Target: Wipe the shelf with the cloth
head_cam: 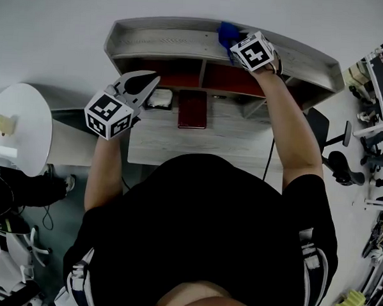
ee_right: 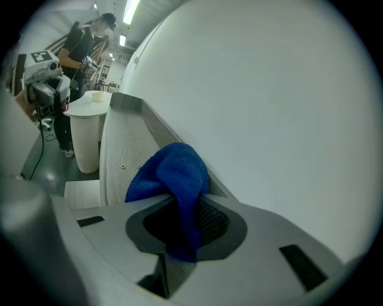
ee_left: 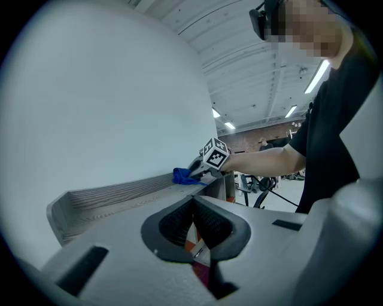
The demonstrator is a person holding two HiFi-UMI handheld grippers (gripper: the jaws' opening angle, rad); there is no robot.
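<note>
The right tongs [ee_right: 187, 230] pinch the blue cloth [ee_right: 172, 174] on the top shelf [head_cam: 160, 40], right of its middle, by the far wall. The left tongs [ee_left: 195, 232] are pressed together, empty, near the tabletop's [head_cam: 233, 145] left edge

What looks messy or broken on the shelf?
Nothing stands out. The blue cloth is bunched up, but only because the right tongs pinch it while it rests on the top shelf. I see no spill or damage there. The left tongs are shut on nothing.
</note>
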